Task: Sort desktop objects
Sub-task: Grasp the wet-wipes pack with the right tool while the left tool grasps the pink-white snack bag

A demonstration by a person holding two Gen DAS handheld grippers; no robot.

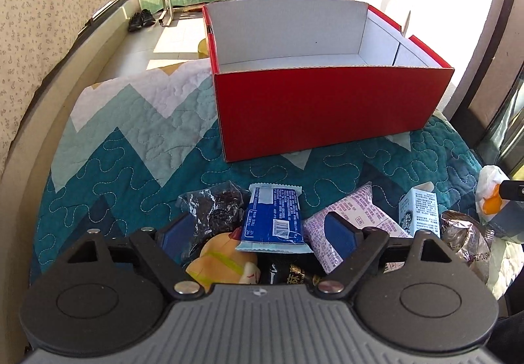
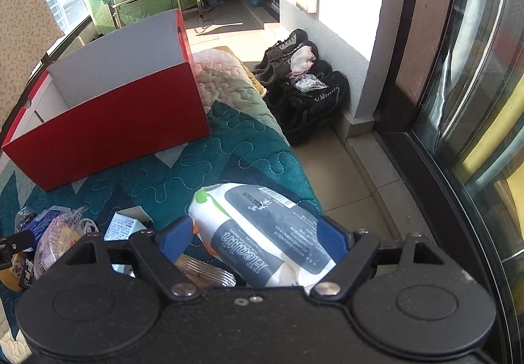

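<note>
Currently we are spanning the wipes pack [image 2: 262, 233] with the right gripper [image 2: 253, 234], jaws spread, not clenched; red box [image 2: 111, 121] at ten o'clock. Left gripper [image 1: 258, 233] hovering released over snacks. Squeeze mid-pack.

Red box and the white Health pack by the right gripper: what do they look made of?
Red box: seemingly corrugated cardboard, smooth red outside, matte white inside; the cut rim shows a brown fluted edge. White Health pack: likely soft plastic film, slightly glossy, printed with a barcode, wrinkling between the right gripper fingers.
</note>
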